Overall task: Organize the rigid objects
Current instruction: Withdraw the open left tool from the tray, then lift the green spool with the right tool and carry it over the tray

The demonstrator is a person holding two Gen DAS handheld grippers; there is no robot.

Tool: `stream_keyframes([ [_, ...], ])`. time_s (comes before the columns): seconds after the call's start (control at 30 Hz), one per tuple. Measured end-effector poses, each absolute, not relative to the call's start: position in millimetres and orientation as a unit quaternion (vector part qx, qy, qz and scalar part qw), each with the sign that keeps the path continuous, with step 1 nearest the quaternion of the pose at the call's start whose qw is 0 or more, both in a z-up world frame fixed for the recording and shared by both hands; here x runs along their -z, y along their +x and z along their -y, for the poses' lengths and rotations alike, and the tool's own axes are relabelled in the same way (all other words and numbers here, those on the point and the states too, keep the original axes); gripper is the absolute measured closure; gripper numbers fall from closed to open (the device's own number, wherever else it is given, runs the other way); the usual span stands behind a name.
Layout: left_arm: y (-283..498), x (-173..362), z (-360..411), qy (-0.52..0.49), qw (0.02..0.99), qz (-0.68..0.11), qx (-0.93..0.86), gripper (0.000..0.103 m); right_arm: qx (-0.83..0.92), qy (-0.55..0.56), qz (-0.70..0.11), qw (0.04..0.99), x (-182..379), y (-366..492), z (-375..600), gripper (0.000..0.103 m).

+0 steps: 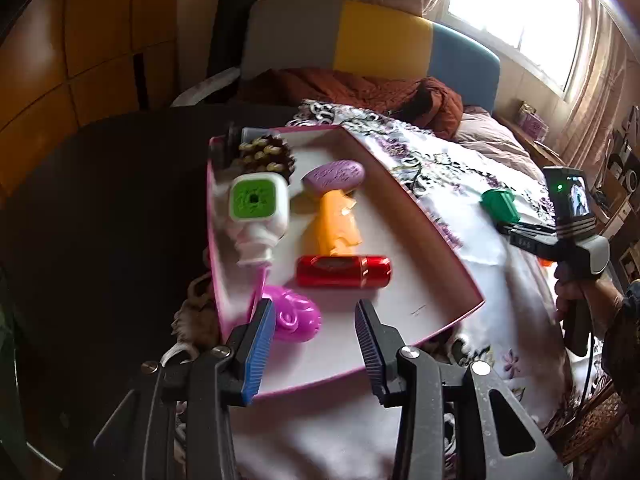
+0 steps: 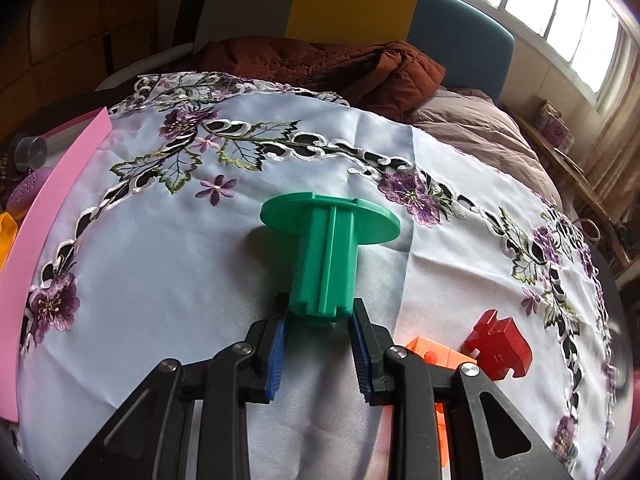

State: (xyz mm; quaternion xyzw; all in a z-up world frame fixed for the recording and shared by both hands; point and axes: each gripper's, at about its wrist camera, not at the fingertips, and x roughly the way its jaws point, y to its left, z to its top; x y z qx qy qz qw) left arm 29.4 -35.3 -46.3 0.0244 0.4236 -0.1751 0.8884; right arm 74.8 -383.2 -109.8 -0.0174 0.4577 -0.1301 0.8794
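Gripping the green spool (image 2: 326, 248) by its stem end, the right gripper (image 2: 320, 330) has both pads clamped on it; long axis runs straight out toward 12 o'clock from the fingers, flange at the far end, low over the embroidered cloth (image 2: 160, 264); the pink tray (image 2: 40, 216) lies off at 9 o'clock, so the carry prob. goes that way w/ the flange leading sideways. Left gripper (image 1: 316, 324) hangs over the tray's near end, jaws parted, nothing between them; magenta toy (image 1: 296, 316) just beside its left pad, red cylinder (image 1: 344, 271) at 12 o'clock. Right hand is the nearer to the spool, obv.
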Motion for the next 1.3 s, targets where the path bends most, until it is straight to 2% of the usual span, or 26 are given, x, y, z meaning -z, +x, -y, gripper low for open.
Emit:
stream_keyframes([
  [0.17, 33.1, 48.0, 17.3, -0.007, 0.893, -0.425, 0.15, 0.062, 0.15, -0.034, -0.457, 0.876, 109.9, 74.6, 375.2, 0.074],
  [0.63, 24.2, 31.3, 18.0, 0.001, 0.908, -0.388, 0.157, 0.062, 0.182, -0.022, -0.479, 0.859, 100.2, 74.2, 369.1, 0.074],
  [0.83, 25.5, 32.3, 17.0, 0.007, 0.908, -0.391, 0.147, 0.062, 0.139, 0.003, -0.444, 0.885, 70.6, 62.8, 343.4, 0.075],
  [0.93, 27.9, 37.7, 15.4, 0.003, 0.905, -0.399, 0.146, 0.062, 0.103, 0.007, -0.436, 0.894, 62.1, 60.9, 321.2, 0.082],
  [1.13, 29.8, 46.1, 11.1, -0.003, 0.902, -0.409, 0.138, 0.062, 0.075, -0.035, -0.433, 0.898, 59.1, 62.3, 279.0, 0.082],
  [1.3, 29.4, 42.8, 6.1, -0.008, 0.904, -0.405, 0.134, 0.061, 0.082, 0.003, -0.44, 0.894, 62.2, 59.2, 298.1, 0.082],
])
